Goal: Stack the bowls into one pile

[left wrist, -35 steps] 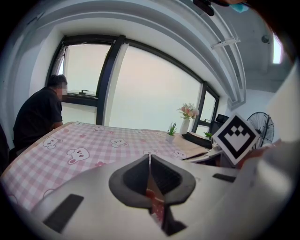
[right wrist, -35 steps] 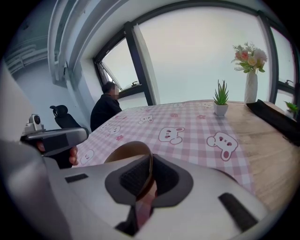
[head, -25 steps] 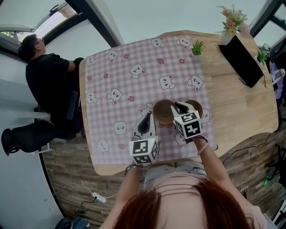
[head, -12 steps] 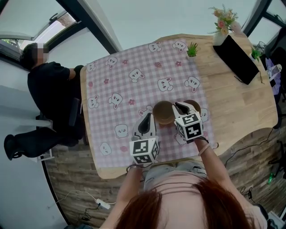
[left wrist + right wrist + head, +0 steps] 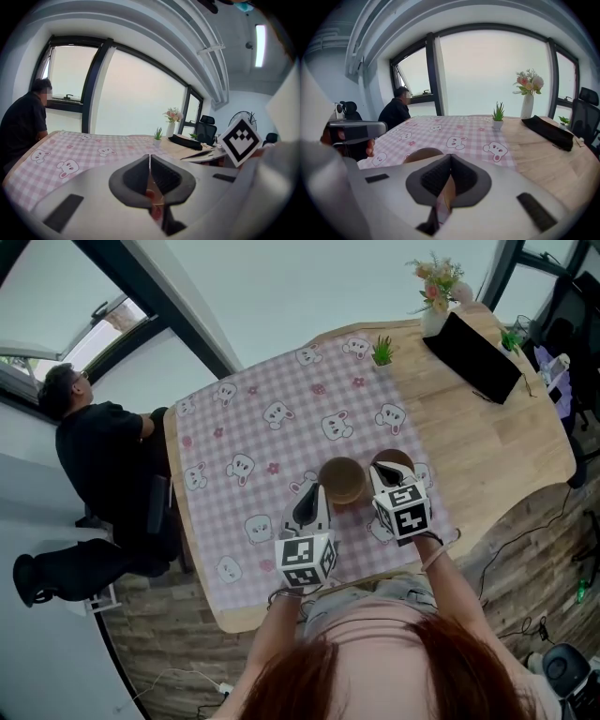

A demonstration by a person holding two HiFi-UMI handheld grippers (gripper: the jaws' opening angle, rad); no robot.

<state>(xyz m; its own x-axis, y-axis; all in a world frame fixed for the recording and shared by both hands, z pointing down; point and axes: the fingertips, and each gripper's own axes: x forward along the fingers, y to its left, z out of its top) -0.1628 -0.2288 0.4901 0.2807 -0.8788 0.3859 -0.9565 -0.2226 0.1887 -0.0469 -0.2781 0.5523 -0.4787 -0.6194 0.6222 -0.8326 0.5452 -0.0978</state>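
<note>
Two brown bowls stand on the pink checked cloth [image 5: 262, 437]. The left bowl [image 5: 343, 479] sits free, and it shows as a brown dome [image 5: 423, 153] in the right gripper view. My right gripper [image 5: 383, 469] has just been closing and is shut on the near rim of the right bowl [image 5: 396, 460]; a tan strip of its wall [image 5: 447, 192] shows between the pads of the right gripper [image 5: 450, 158]. My left gripper [image 5: 308, 496] hovers just left of the left bowl, and the left gripper [image 5: 150, 158] is shut and empty.
A person in black [image 5: 94, 442] sits at the table's far left end. A small potted plant [image 5: 382, 351], a vase of flowers [image 5: 433, 292] and a black flat case [image 5: 472, 357] stand on the bare wood [image 5: 506, 442] at the right.
The right gripper's jaws closed on the right bowl's rim, and that bowl now sits closer to the left bowl. The left gripper has hardly moved.
</note>
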